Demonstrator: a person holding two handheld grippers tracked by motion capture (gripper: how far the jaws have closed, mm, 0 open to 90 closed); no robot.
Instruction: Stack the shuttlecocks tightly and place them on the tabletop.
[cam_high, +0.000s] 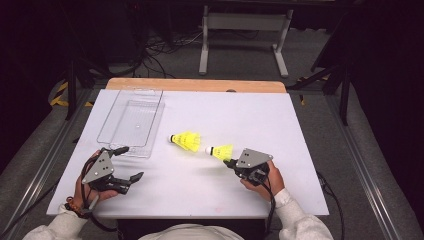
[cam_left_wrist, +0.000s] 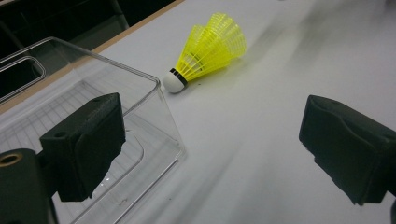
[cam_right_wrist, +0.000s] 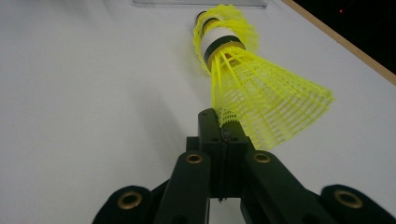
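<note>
Pinching the near shuttlecock's (cam_high: 221, 151) skirt rim, the right gripper (cam_high: 231, 163) is clamped; the left gripper (cam_high: 131, 164) gapes beside the clear tray (cam_high: 131, 122), bare table (cam_high: 260, 120) ahead.

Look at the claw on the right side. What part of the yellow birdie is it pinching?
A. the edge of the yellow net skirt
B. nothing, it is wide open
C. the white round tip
A: the right claw is shut on the skirt rim of the held shuttlecock, whose white tip points away toward the other shuttlecock.
</note>
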